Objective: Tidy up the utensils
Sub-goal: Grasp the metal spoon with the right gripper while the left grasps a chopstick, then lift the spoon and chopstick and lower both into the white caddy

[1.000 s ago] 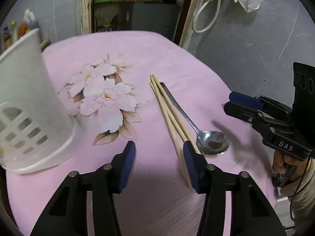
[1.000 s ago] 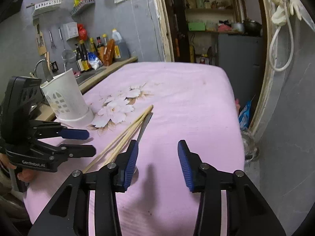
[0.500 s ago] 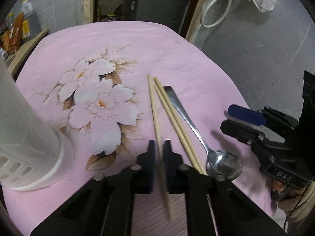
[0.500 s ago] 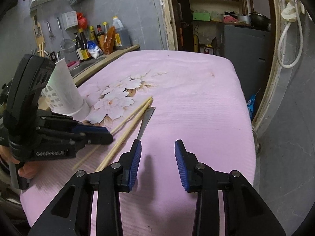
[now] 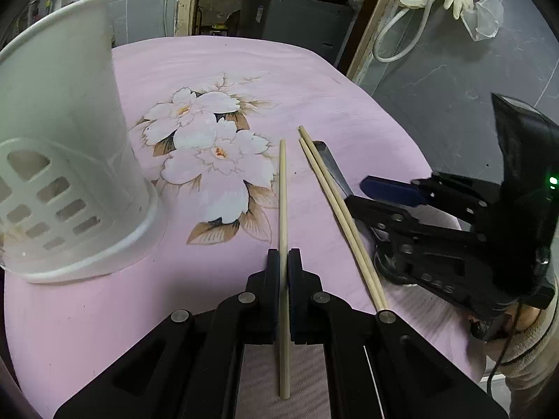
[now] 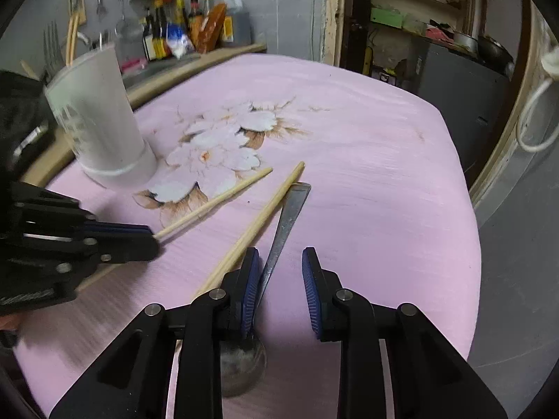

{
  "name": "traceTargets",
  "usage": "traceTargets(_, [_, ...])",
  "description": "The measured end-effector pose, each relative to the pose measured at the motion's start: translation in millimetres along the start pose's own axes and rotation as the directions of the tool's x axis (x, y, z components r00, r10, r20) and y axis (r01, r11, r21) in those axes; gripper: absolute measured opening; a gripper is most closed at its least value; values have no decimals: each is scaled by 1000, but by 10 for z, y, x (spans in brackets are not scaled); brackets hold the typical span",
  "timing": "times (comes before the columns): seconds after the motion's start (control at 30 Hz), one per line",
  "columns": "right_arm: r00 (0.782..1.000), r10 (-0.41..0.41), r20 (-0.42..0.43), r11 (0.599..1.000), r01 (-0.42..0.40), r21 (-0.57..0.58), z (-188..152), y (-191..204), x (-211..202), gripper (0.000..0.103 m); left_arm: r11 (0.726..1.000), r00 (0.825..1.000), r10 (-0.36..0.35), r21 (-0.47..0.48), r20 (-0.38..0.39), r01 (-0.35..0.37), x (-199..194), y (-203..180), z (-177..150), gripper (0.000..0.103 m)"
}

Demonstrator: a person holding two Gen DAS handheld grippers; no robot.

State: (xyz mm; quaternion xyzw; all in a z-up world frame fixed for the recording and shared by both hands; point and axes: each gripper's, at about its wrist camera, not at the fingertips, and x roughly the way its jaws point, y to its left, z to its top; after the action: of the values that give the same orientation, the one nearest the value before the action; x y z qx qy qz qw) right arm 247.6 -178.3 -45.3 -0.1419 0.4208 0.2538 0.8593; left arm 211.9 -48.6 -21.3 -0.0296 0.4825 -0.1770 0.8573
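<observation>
My left gripper point(image 5: 283, 260) is shut on a single wooden chopstick point(image 5: 283, 188), lifted slightly off the pink cloth; it also shows in the right wrist view point(image 6: 216, 202). A pair of chopsticks point(image 5: 335, 206) lies to its right, beside a metal spoon point(image 6: 284, 225). My right gripper point(image 6: 281, 279) is open, its jaws astride the spoon handle, the bowl point(image 6: 241, 363) below its fingers. A white slotted utensil holder point(image 5: 59, 160) stands upright at the left.
The table has a pink cloth point(image 5: 216, 70) with a white flower print point(image 5: 213, 153). Bottles point(image 6: 188, 31) stand on a counter behind the holder. The table's right edge drops to a grey floor point(image 6: 517, 244).
My left gripper closed on one chopstick and drew it left, apart from the other two. My right gripper moved in low over the spoon handle.
</observation>
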Motion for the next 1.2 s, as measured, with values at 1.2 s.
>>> traceTargets(1.2, [997,-41,-65,999,39,-30,-178,-11,-96,21,997,991,-58,44,-119,63,60,-14,79,4])
